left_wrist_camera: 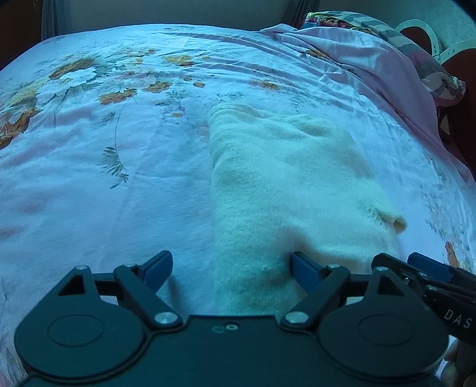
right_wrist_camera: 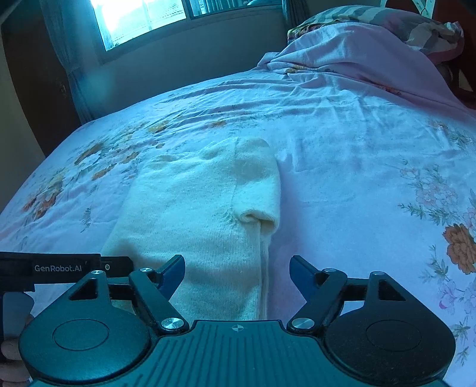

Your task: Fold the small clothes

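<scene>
A small cream knit garment (left_wrist_camera: 285,184) lies folded lengthwise on the floral bed sheet, with a short sleeve opening (left_wrist_camera: 397,221) at its right side. My left gripper (left_wrist_camera: 232,268) is open over the garment's near left edge, one fingertip on the sheet and the other on the knit. My right gripper (right_wrist_camera: 236,272) is open over the garment's (right_wrist_camera: 202,208) near right edge, where a folded seam runs toward the sleeve (right_wrist_camera: 261,220). Neither gripper holds anything. The right gripper also shows at the right edge of the left wrist view (left_wrist_camera: 428,277).
The bed sheet (left_wrist_camera: 104,178) spreads wide to the left and right (right_wrist_camera: 372,193) of the garment. A bunched pink cover and a pillow (right_wrist_camera: 372,38) lie at the far right. A window (right_wrist_camera: 142,18) and wall stand behind the bed.
</scene>
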